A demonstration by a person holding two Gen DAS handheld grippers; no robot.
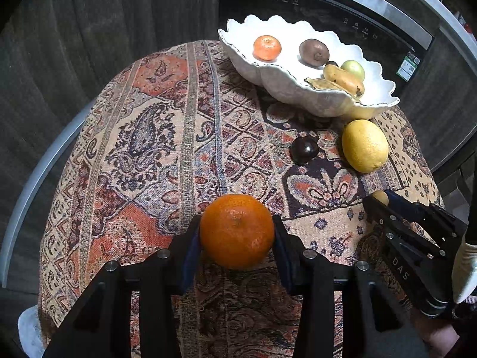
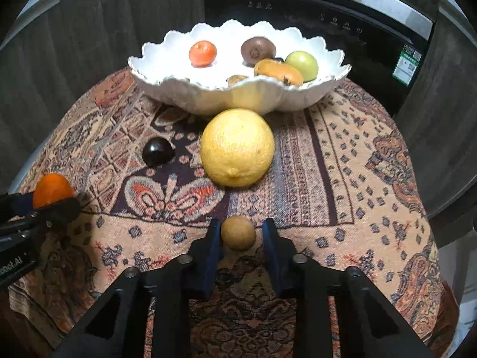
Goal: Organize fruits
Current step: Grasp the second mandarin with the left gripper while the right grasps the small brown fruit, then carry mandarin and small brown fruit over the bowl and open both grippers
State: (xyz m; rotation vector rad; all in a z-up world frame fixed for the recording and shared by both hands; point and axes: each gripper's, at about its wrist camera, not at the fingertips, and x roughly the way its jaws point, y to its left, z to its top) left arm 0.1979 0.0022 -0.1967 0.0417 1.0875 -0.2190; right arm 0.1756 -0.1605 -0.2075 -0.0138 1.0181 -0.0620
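Observation:
My left gripper [image 1: 237, 232] is shut on a large orange [image 1: 237, 231], also seen at far left in the right wrist view [image 2: 52, 189]. My right gripper [image 2: 241, 232] is open around a small tan round fruit [image 2: 238, 232] on the cloth; its fingers do not touch it. A big yellow citrus [image 2: 237, 147] and a dark round fruit [image 2: 157, 151] lie in front of the white scalloped bowl [image 2: 208, 98]. The bowl holds a small orange [image 2: 202, 53], a kiwi [image 2: 258, 50], a green fruit [image 2: 302, 65] and an elongated orange-yellow fruit [image 2: 278, 73].
A patterned cloth [image 2: 342, 155] covers the small round table. A dark appliance front [image 2: 328, 15] stands right behind the bowl. The right gripper shows at the right edge of the left wrist view [image 1: 384, 201].

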